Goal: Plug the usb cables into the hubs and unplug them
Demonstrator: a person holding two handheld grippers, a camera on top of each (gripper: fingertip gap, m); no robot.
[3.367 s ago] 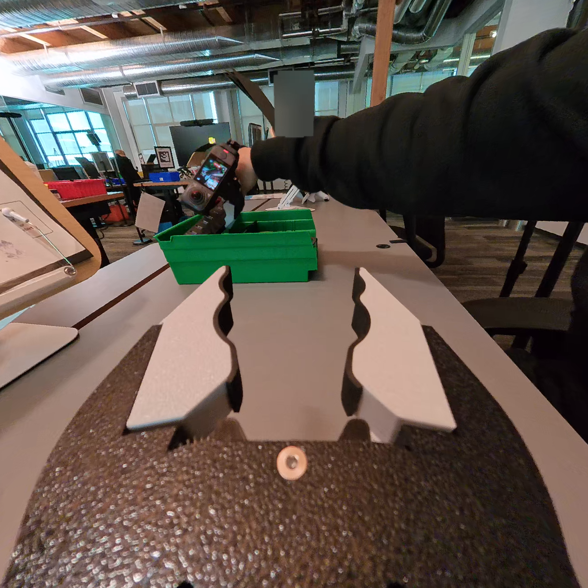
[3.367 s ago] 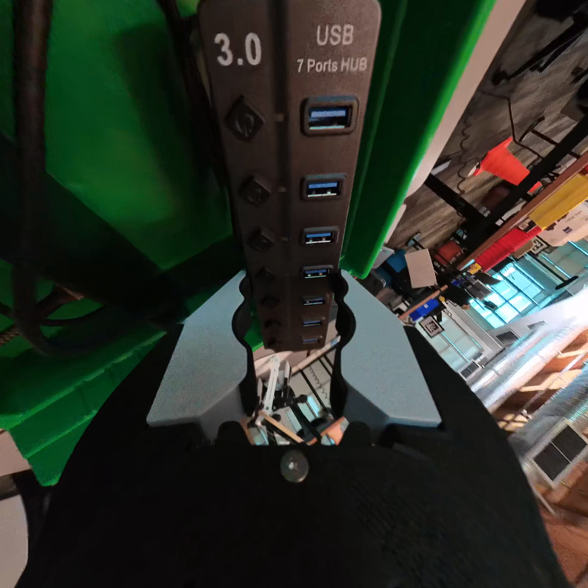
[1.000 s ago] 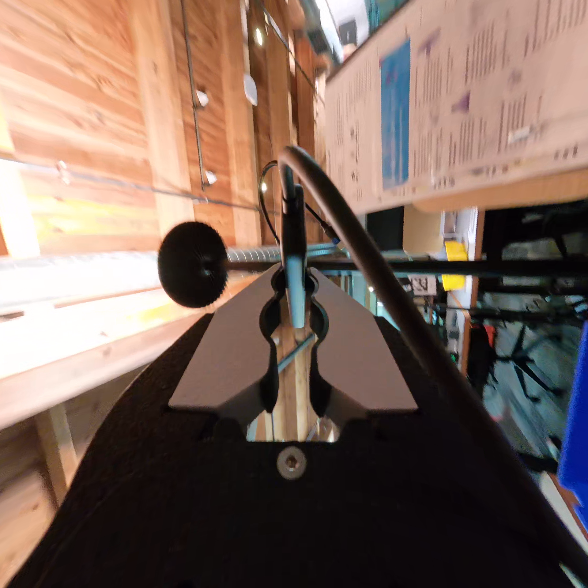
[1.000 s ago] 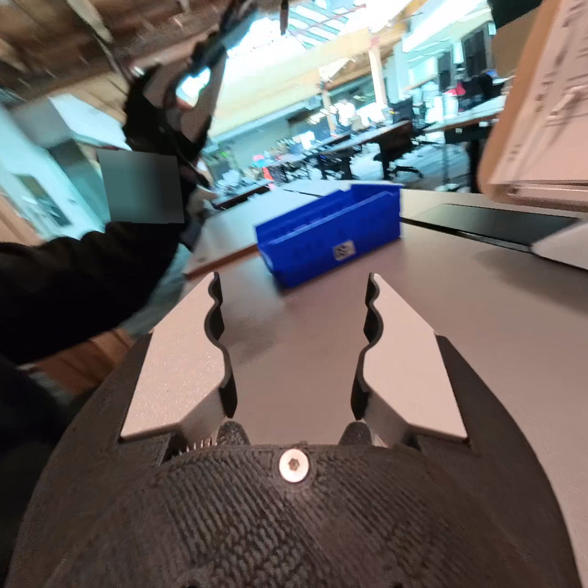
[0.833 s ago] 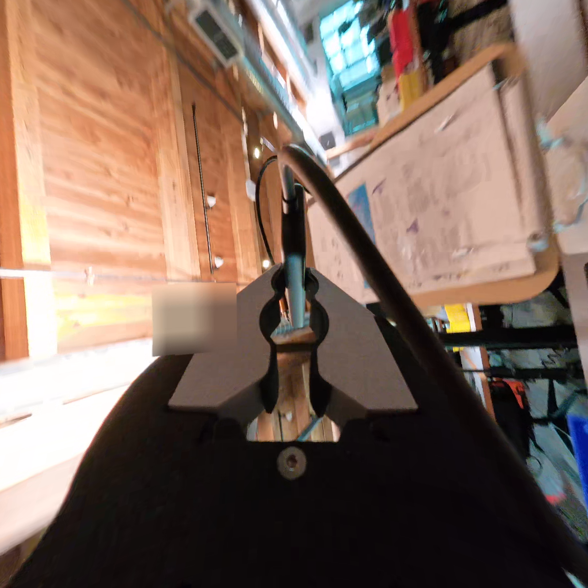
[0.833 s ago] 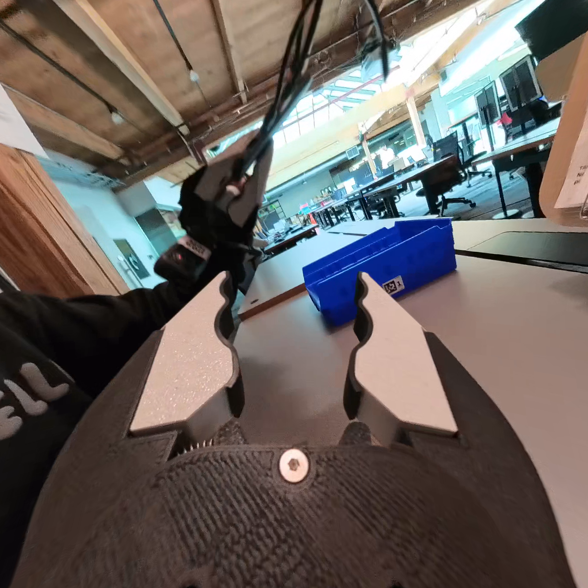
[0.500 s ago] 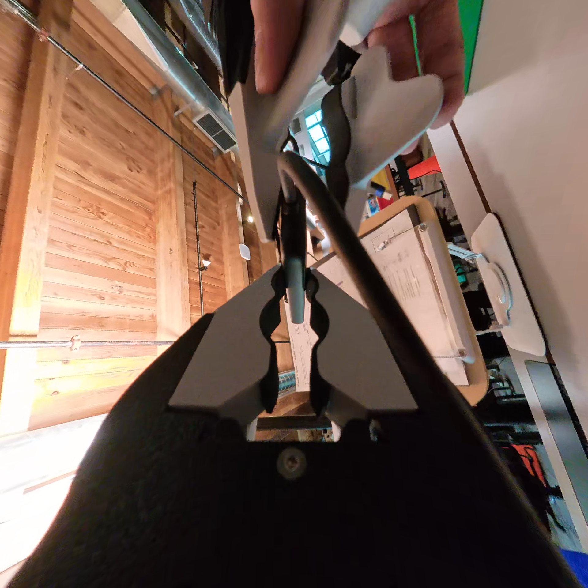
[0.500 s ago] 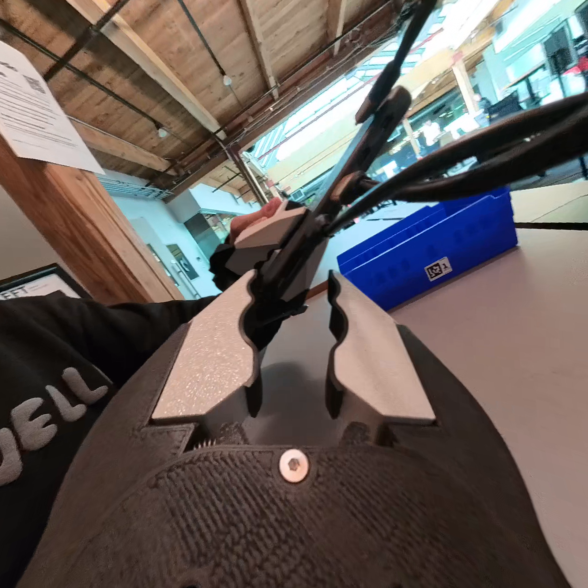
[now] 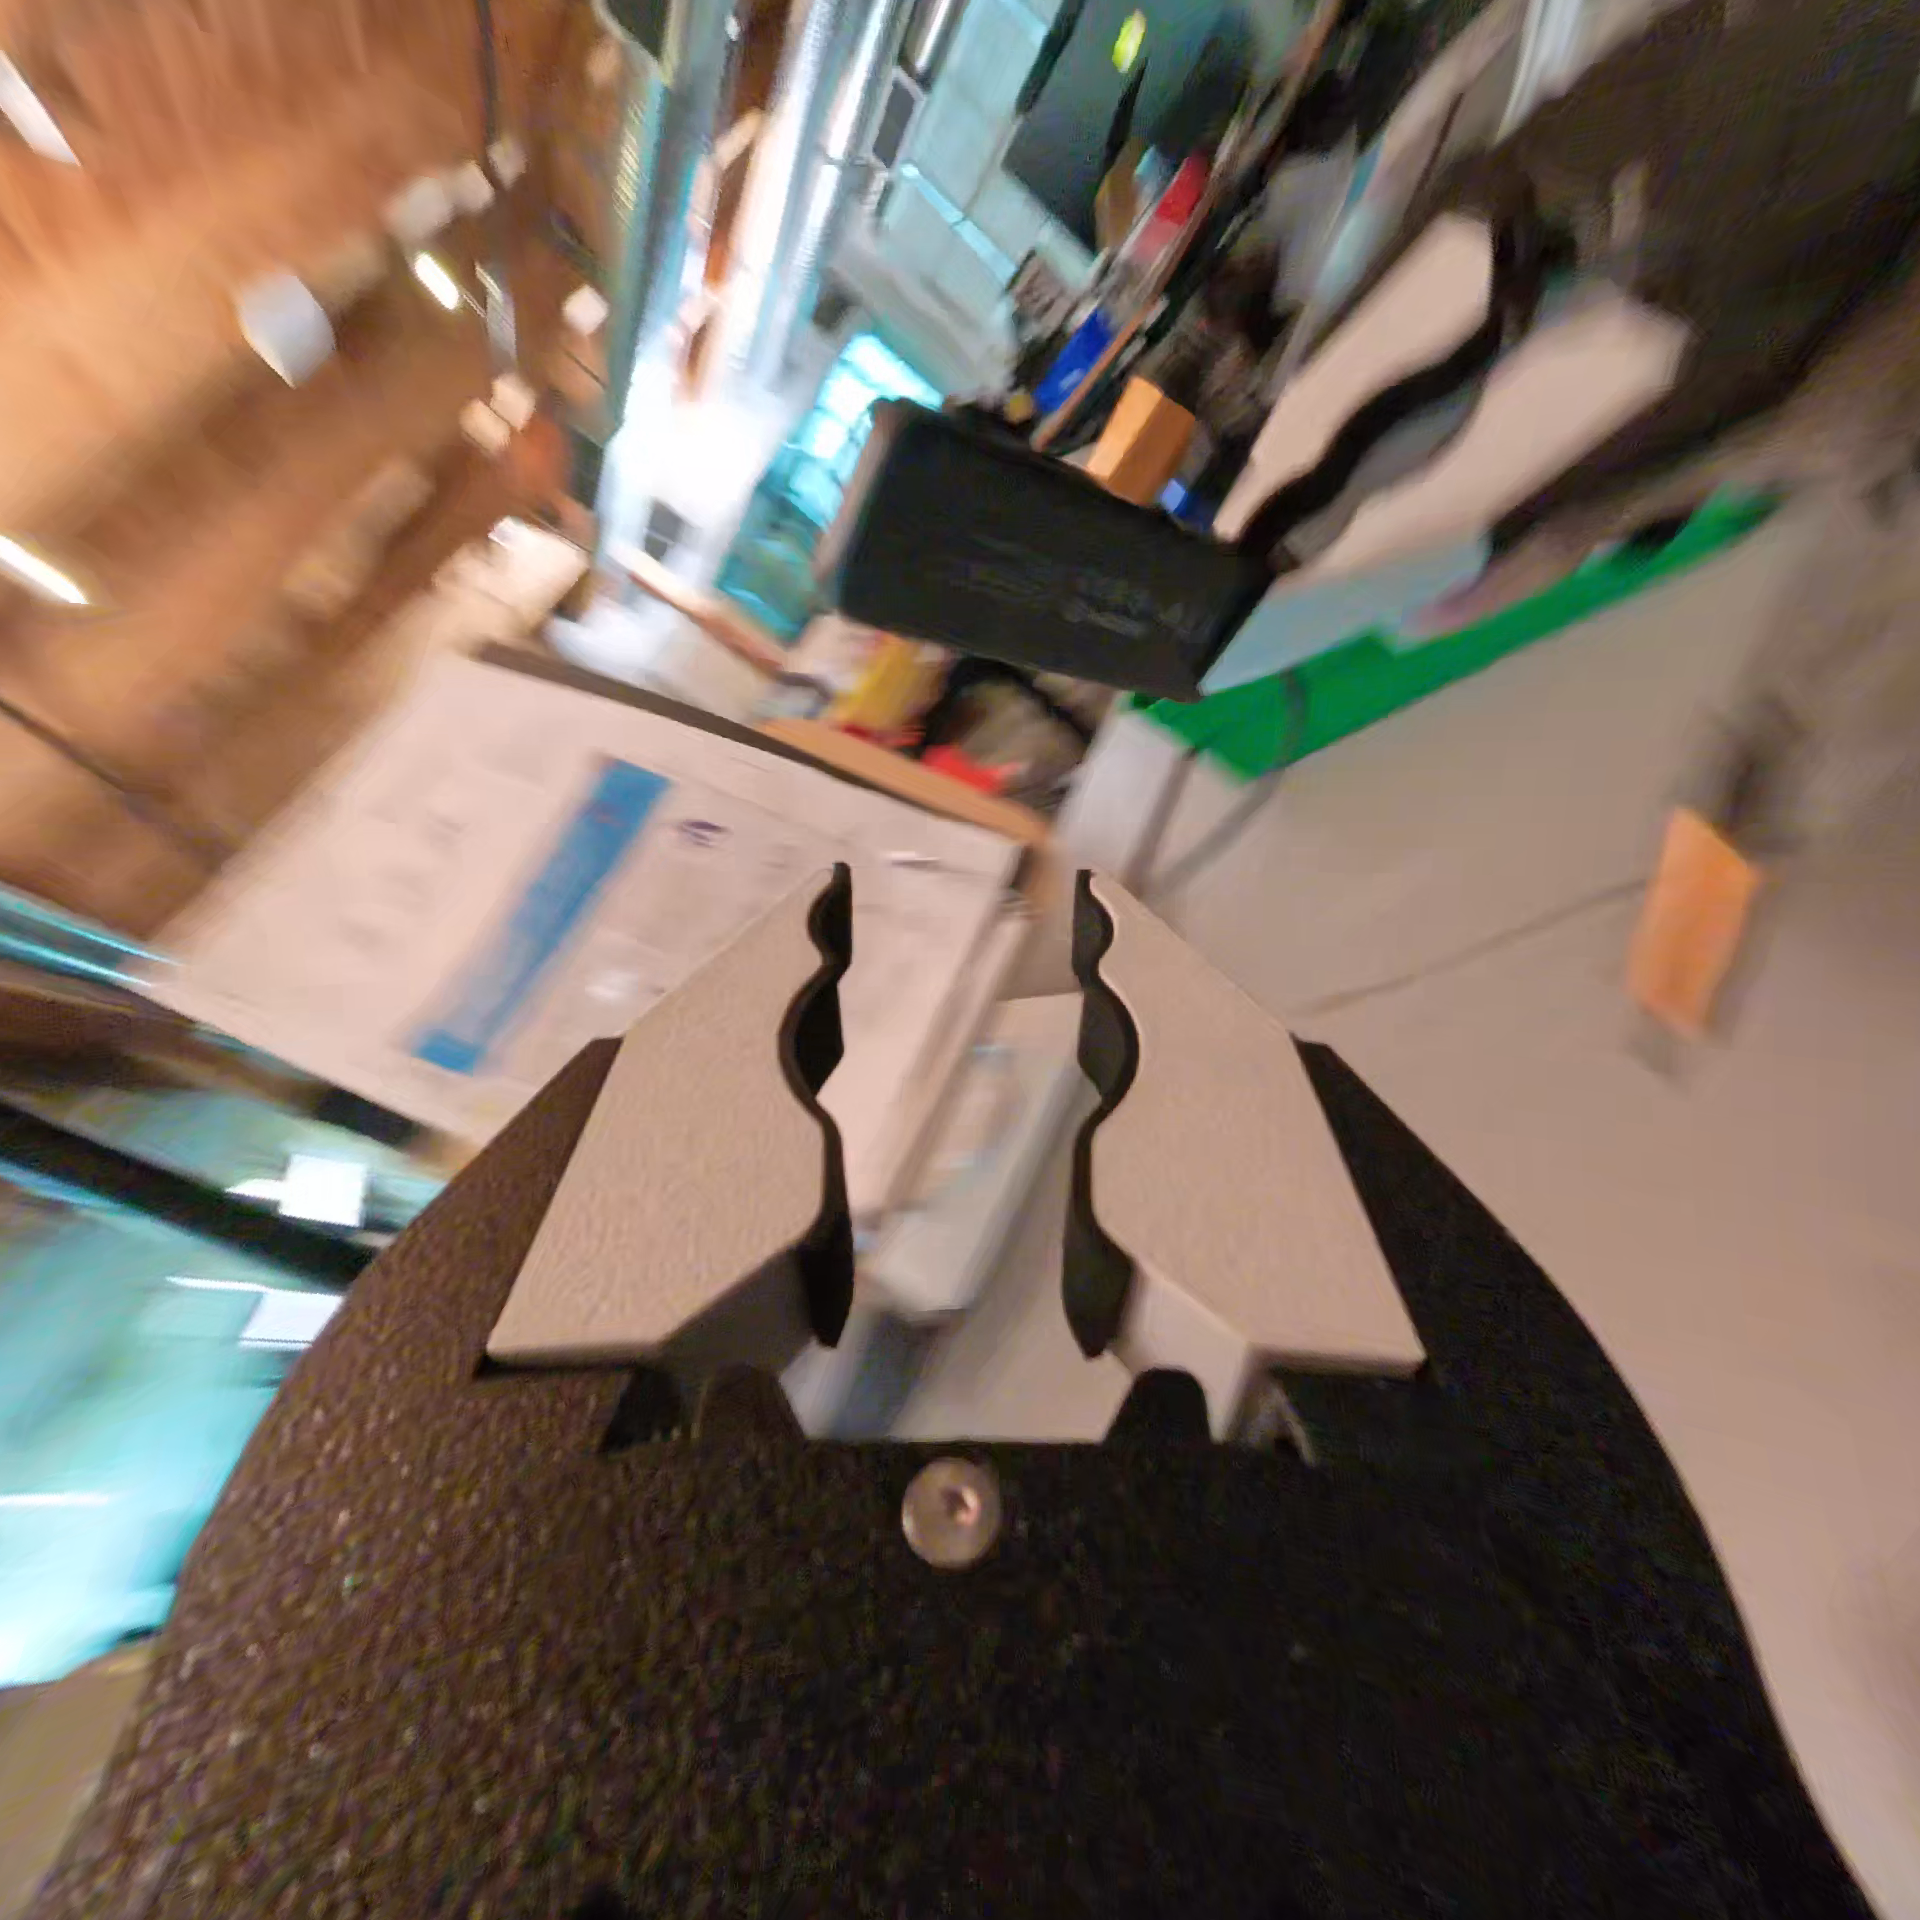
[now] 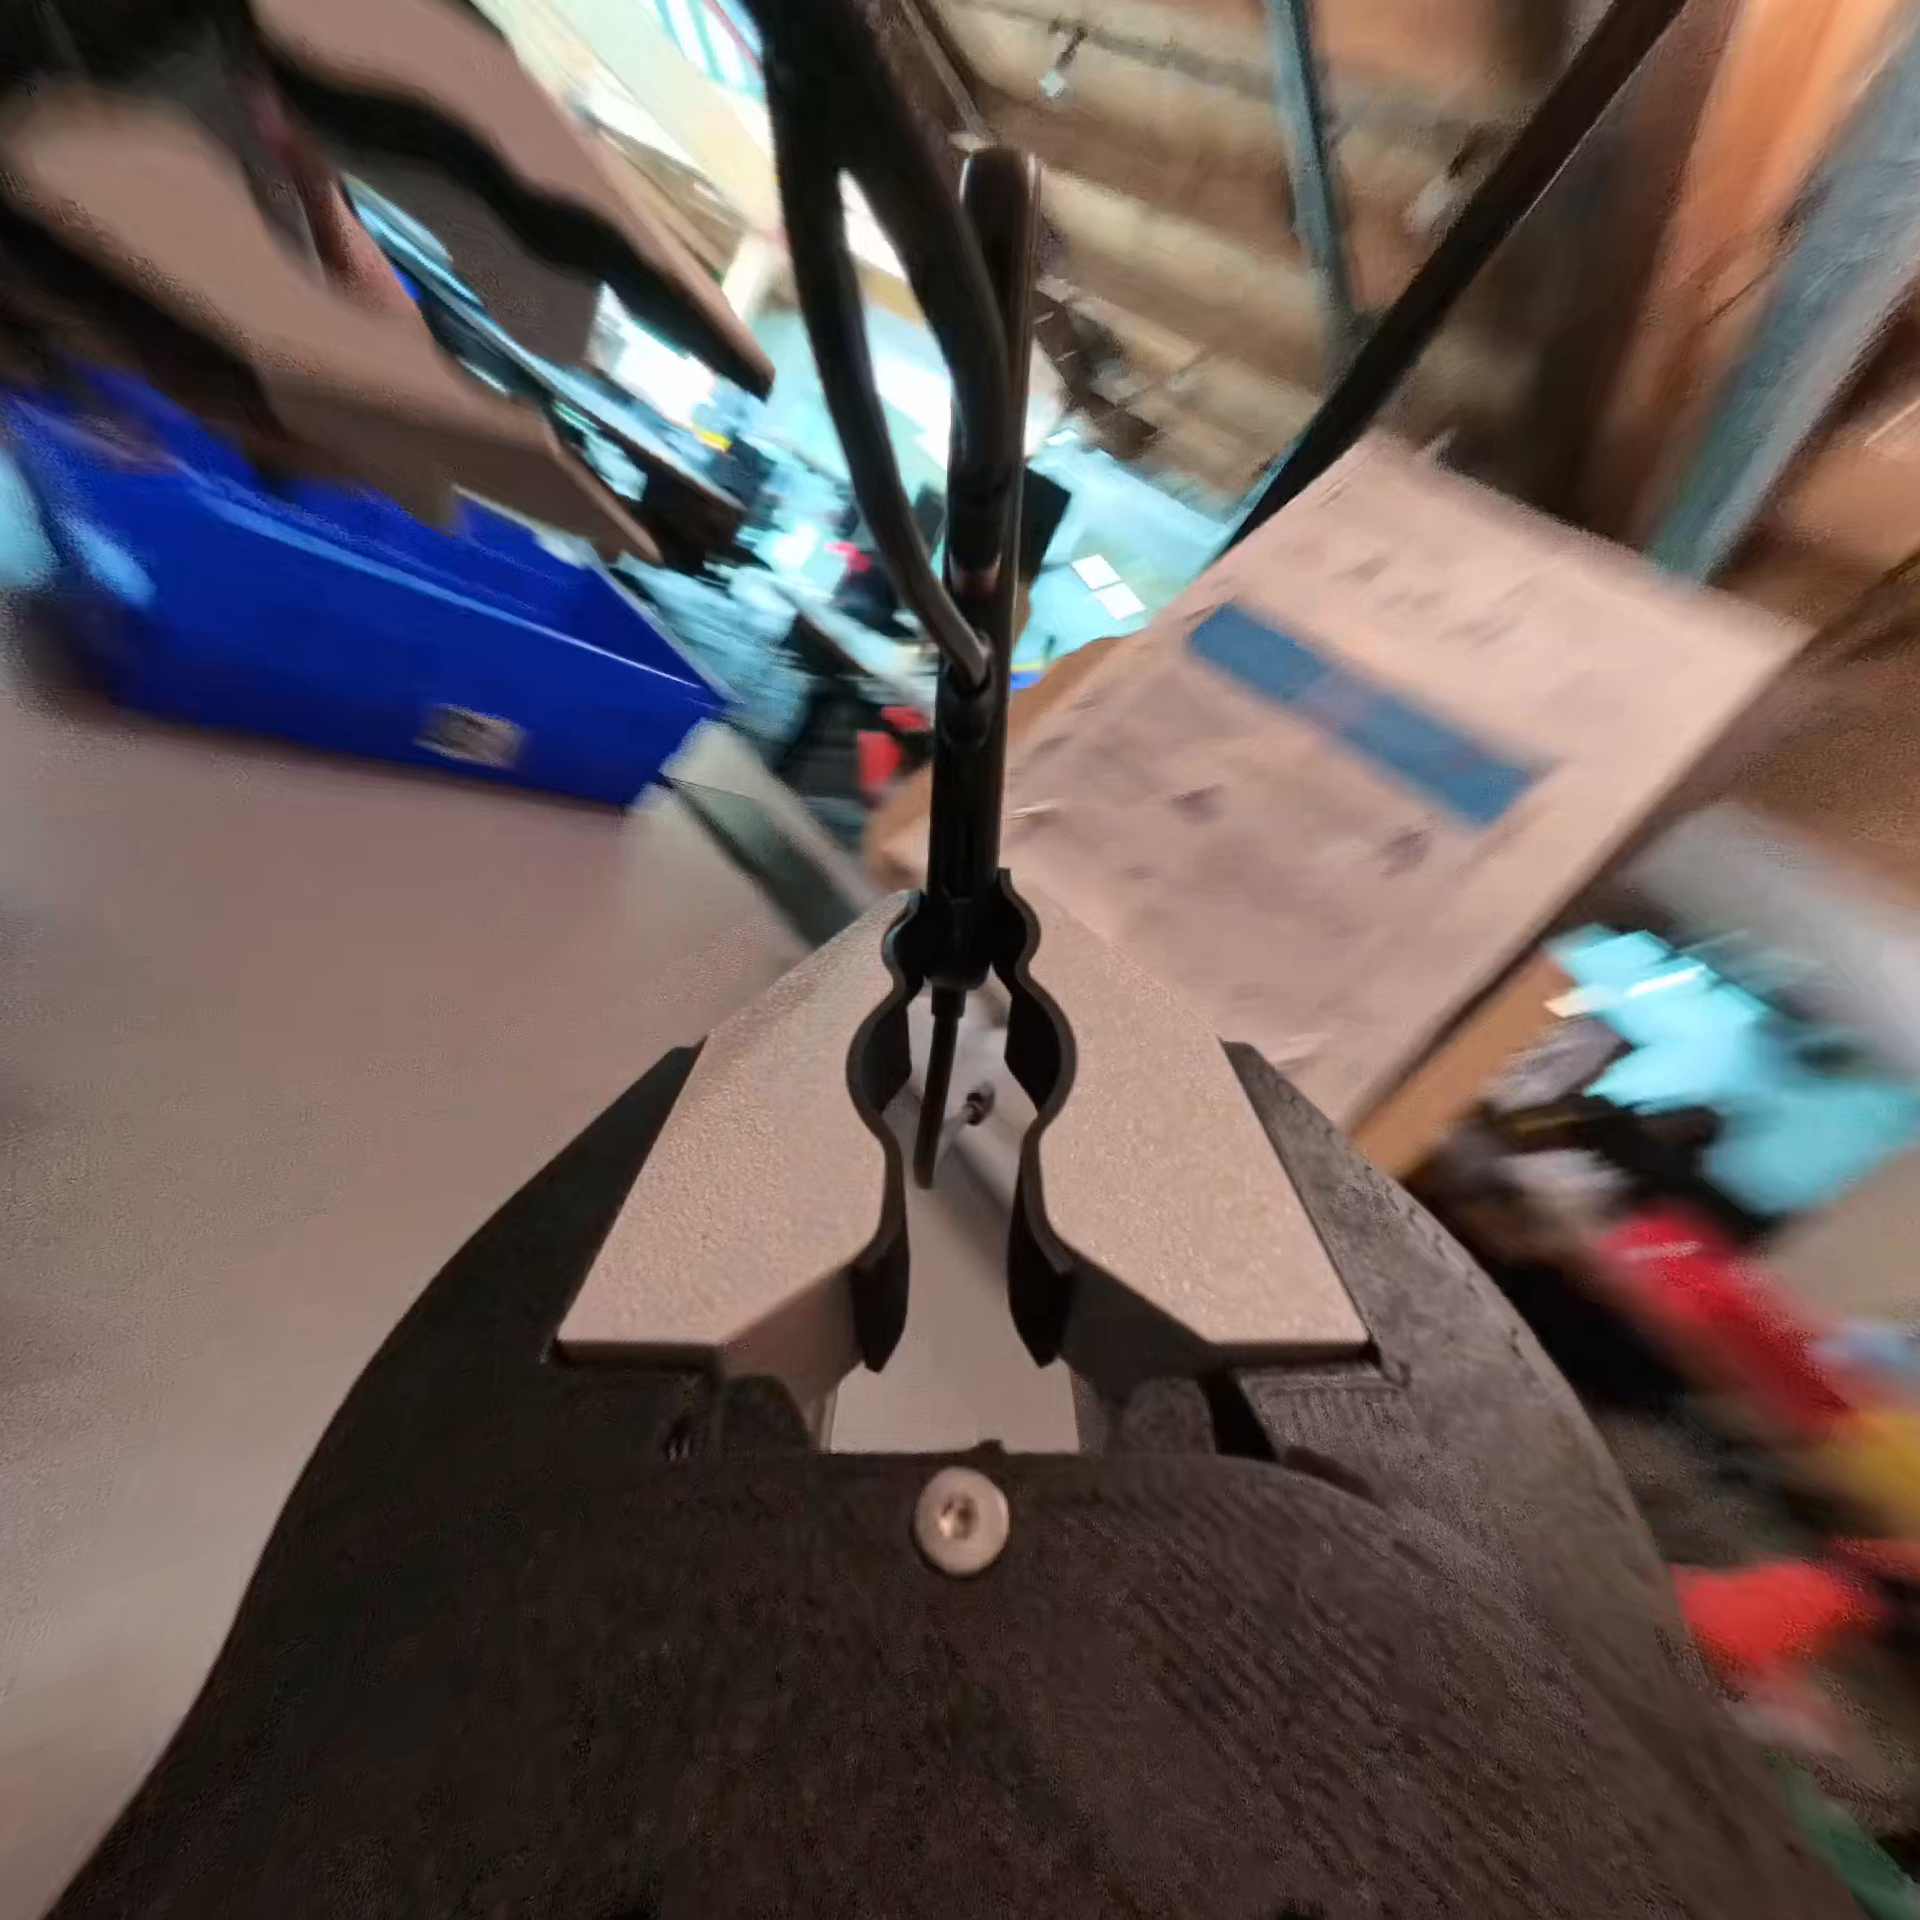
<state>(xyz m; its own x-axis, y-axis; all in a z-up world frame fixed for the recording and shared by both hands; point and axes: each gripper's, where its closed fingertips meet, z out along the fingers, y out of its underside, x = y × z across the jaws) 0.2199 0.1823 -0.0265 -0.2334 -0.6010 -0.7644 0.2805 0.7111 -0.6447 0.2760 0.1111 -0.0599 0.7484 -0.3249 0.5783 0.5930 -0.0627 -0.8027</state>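
Between the tips of the right gripper (image 10: 961,940) a thin black USB hub (image 10: 971,810) is clamped edge-on and upright, its black cable (image 10: 862,343) looping off the upper part and out of frame. In the left wrist view the same hub (image 9: 1023,566) shows broadside as a dark slab, held aloft in the far gripper's pale fingers above the grey table (image 9: 1507,987). The left gripper (image 9: 961,904) stands parted with nothing between its fingers; it is apart from the hub. A green bin (image 9: 1434,665) sits on the table behind the hub, and a blue bin (image 10: 343,644) lies well off to one side. Both views are heavily motion-blurred, so ports and plug ends cannot be made out.

Assessment: the work is at the fetch-and-position stage, with the hub secured in one tool and no cable plug yet in the other. No connection is visible. The next move appears to call for the free tool to take up a plug by its housing, square it to a port, and press in along the port axis while the right grip resists.
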